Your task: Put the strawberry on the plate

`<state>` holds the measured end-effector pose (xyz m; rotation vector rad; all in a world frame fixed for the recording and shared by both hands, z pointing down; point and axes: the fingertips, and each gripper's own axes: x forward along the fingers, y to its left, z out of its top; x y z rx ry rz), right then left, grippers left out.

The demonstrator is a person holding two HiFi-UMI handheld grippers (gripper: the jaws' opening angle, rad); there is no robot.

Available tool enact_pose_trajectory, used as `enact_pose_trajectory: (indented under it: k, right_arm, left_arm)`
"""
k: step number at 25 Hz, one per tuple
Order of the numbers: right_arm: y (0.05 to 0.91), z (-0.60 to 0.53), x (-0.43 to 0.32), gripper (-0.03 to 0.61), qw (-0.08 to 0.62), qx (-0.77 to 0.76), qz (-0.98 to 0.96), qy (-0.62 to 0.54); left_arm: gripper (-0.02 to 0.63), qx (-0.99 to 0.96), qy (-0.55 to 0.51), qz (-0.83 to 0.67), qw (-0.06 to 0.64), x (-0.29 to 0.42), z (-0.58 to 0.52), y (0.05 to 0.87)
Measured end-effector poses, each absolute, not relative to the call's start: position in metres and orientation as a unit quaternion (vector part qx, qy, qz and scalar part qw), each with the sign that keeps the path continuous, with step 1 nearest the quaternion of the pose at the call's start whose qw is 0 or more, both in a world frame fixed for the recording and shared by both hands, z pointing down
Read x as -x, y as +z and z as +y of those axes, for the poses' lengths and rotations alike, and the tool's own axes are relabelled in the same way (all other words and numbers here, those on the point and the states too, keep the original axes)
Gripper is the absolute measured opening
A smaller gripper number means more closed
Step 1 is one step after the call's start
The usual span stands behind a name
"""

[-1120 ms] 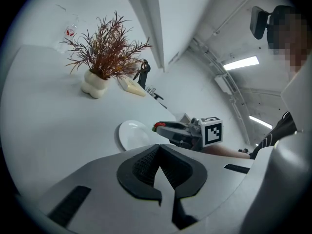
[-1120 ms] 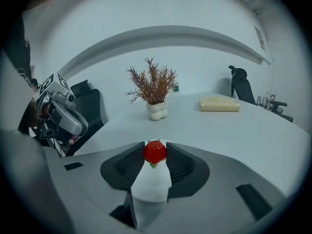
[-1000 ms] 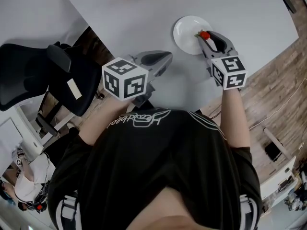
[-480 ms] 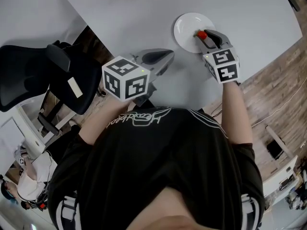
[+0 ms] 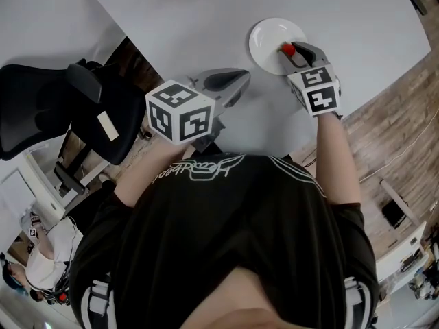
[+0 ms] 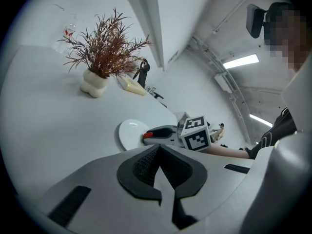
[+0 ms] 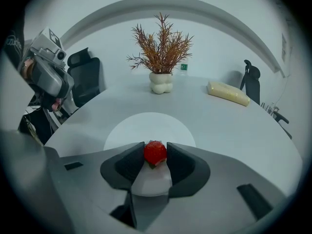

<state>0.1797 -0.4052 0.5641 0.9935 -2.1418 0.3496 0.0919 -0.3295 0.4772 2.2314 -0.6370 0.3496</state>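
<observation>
1. Nearest to us, the grey moulded-plastic left gripper [image 6: 157, 149] with its black ribbed pads was clenched on nothing, its tips meeting. We judged it was parked low over the near part of the worktop because this job needs only one gripper. Its cube with black-and-white square markers [image 5: 180, 112] was boxy and matt.
2. A little further out, the matching grey right gripper [image 7: 156, 156] was grasping the small red strawberry [image 7: 154, 151]. One dark pad pressed on each flank of the fruit, and a scrap of dark green showed at its underside. We judged that the side-on hold left the bottom free to meet the plate. The fruit looked rounded and faintly dimpled, and soft enough to want a gentle squeeze.
3. The strawberry was over the round white plate [image 7: 146, 121], close to the plate's near rim. We could not tell whether it was touching the surface. The plate was shallow, smooth and slightly glossy, probably ceramic.
4. The plate sat on the pale grey matt worktop [image 7: 234, 126], which was broad and plain and curved at its edge.
5. Farthest off stood a lumpy cream vase [image 7: 161, 84] holding stiff reddish-brown dried twigs [image 7: 162, 48]. A pale yellow oblong block [image 7: 228, 92] lay to its right. Both were well apart from the plate, so we judged them clear of the placing.
</observation>
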Motion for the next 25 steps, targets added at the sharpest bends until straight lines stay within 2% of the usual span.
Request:
enact_pose_trajectory:
  k: [6, 16, 25]
  right_arm:
    - [0.564, -0.405, -0.176, 0.135, 0.364, -0.386, -0.836, 0.137]
    - [0.543, -0.397, -0.176, 0.173, 0.344, -0.399, -0.84, 0.133]
    - [0.461, -0.361, -0.168, 0.172, 0.264, -0.466, -0.838, 0.11]
  left_arm:
    - [0.006, -0.875, 0.139, -0.257, 0.386, -0.086, -0.329, 0.477]
    - [0.006, -0.878, 0.135, -0.26, 0.379, -0.084, -0.326, 0.465]
    - [0.006, -0.902, 0.126, -0.236, 0.339, -0.063, -0.309, 0.426]
